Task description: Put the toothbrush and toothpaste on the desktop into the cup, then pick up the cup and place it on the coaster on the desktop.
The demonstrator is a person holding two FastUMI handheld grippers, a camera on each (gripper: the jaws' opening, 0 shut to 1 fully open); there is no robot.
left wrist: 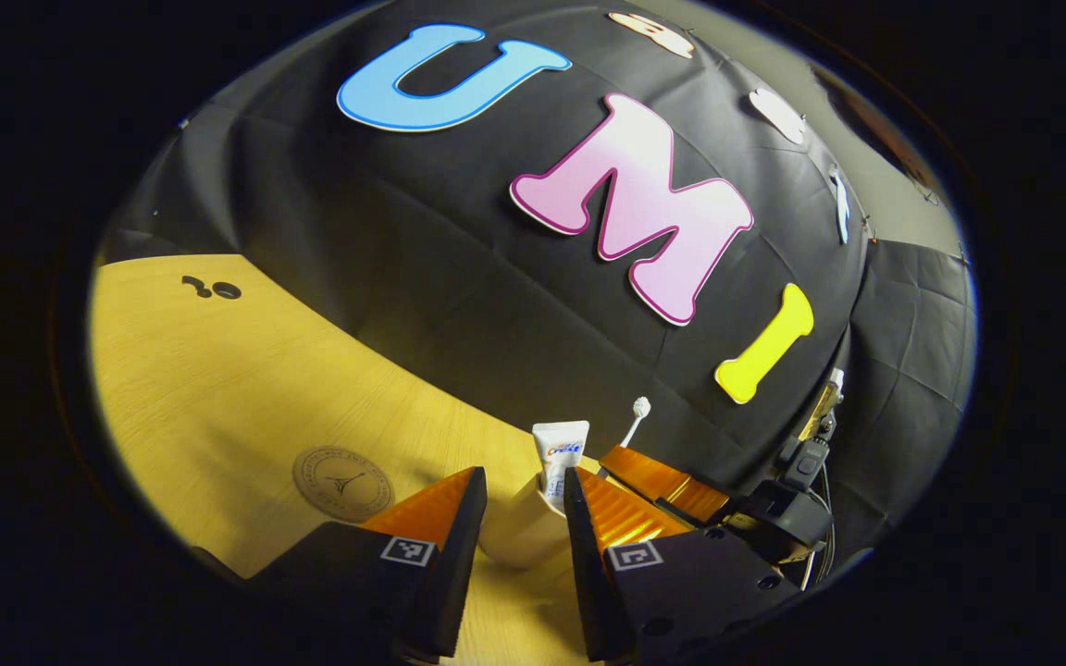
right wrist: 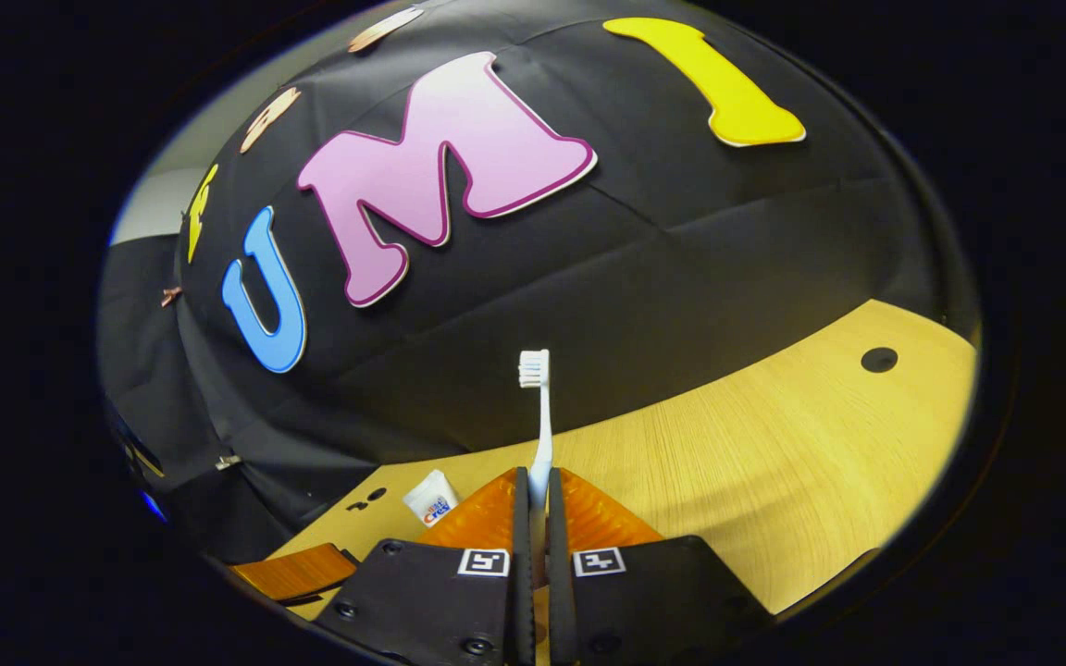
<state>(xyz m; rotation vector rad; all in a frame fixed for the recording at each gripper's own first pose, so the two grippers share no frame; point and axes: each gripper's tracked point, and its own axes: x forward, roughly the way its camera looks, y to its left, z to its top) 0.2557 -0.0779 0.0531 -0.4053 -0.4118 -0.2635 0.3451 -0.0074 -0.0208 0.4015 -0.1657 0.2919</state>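
Note:
In the left gripper view a white cup [left wrist: 519,532] stands on the wooden desktop [left wrist: 246,370], and my left gripper [left wrist: 524,486] is shut on it, one finger on each side. A white toothpaste tube [left wrist: 559,455] sticks up out of the cup. Just right of the cup is the right gripper [left wrist: 653,481], with the toothbrush head [left wrist: 641,405] rising above it. In the right gripper view my right gripper [right wrist: 533,479] is shut on the white toothbrush [right wrist: 538,416], held upright with bristles on top. The toothpaste [right wrist: 431,504] shows to the left. A round brown coaster [left wrist: 341,483] lies left of the cup.
The booth's black cloth wall [left wrist: 496,305] runs close behind the cup. Dark cable holes sit in the desktop [left wrist: 214,289] [right wrist: 878,359]. Bare wood stretches left around the coaster and to the right of my right gripper [right wrist: 774,481]. The left gripper's finger [right wrist: 297,569] shows low left.

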